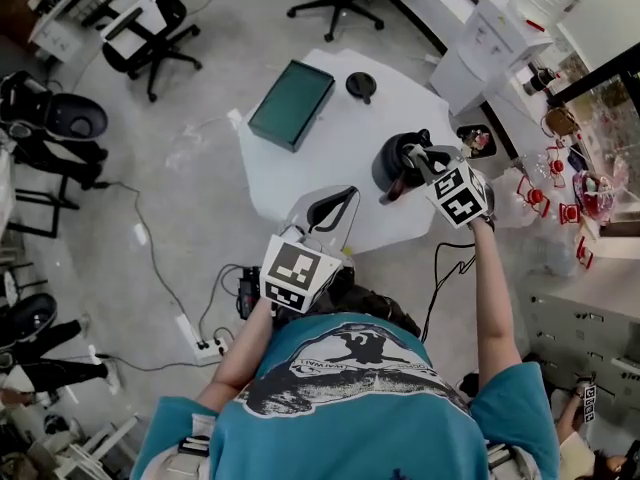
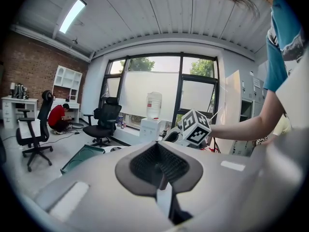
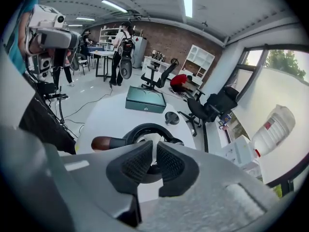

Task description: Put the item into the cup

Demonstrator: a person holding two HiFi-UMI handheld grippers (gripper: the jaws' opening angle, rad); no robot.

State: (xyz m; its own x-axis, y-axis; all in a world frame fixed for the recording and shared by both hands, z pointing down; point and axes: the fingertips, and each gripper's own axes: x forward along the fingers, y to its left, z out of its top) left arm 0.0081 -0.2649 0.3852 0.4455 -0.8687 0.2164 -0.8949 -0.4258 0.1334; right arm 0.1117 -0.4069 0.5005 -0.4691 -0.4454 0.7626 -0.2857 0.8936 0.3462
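A black cup (image 1: 390, 161) with a brown handle (image 3: 107, 142) stands at the right side of the white table (image 1: 330, 148). My right gripper (image 1: 417, 160) hangs directly over the cup's mouth (image 3: 145, 128), tips pointing down into it. Its jaws are shut on a thin white item (image 3: 153, 149), which reaches into the cup's opening. My left gripper (image 1: 335, 206) is held at the table's near edge, left of the cup, pointing level across the room. Its jaws (image 2: 159, 164) are pressed together with nothing between them.
A dark green box (image 1: 292, 104) lies on the far left part of the table, with a round black lid (image 1: 361, 85) to its right. Office chairs (image 1: 150, 33) stand on the floor to the left. A white water dispenser (image 1: 490, 43) stands beyond the table's right corner.
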